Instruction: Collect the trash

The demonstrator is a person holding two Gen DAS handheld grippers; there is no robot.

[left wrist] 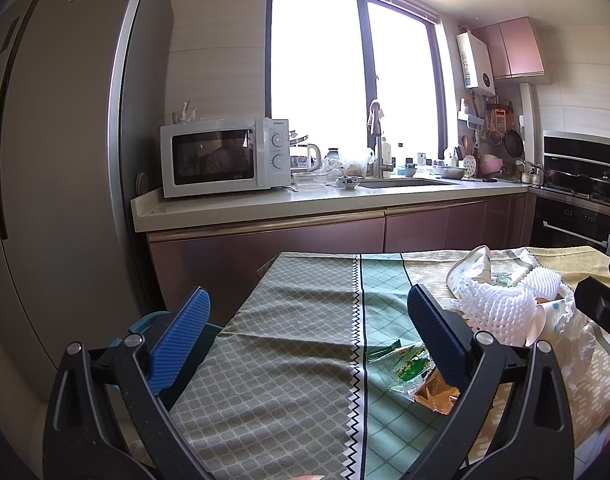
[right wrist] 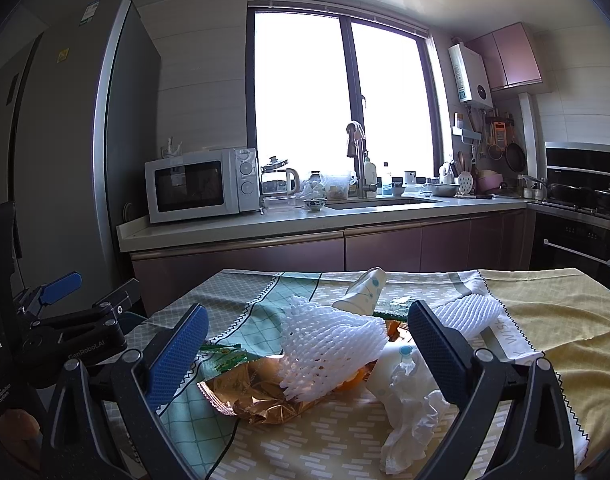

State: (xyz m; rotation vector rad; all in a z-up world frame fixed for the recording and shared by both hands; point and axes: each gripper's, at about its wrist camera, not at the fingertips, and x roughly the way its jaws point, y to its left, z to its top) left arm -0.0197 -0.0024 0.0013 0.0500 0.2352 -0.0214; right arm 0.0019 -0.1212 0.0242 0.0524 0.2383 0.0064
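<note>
The trash sits in one loose heap on the surface (right wrist: pixel 545 320), right in front of your right gripper (right wrist: pixel 307 344), whose jaws stand wide apart and hold nothing. Nearest the middle is a white foam fruit net (right wrist: pixel 329 344), with a second foam net (right wrist: pixel 465 312) further back on the right. Both look feather-light and springy; you can pinch the mesh anywhere, but it will squash and may spring free, so bite deep into the bulk.

Under the net lies a gold foil wrapper (right wrist: pixel 253 396), thin, crinkly and likely slippery. Take it by a raised crumpled edge, not the flat part. The green snack wrapper (right wrist: pixel 225 356) beside it lies nearly flat on the cloth and will be the hardest to lift. The crumpled white tissue (right wrist: pixel 405 408) is soft and easy to grab by its bunch. A paper cup (right wrist: pixel 365 288) lies on its side behind the heap; it looks light and crushable, so grip across the rim gently.

Your left gripper (left wrist: pixel 309 328) is also spread open and empty, hovering over the bare left part of the surface, with the green wrapper near its right finger.

The tablecloth (left wrist: pixel 289 320) is wrinkled and loose, so a low pinch could snag it. Behind is a kitchen with a microwave (right wrist: pixel 201 186), sink (right wrist: pixel 385 202), fridge (right wrist: pixel 65 140) and bright window (right wrist: pixel 341 96). No bin is clearly in view.
</note>
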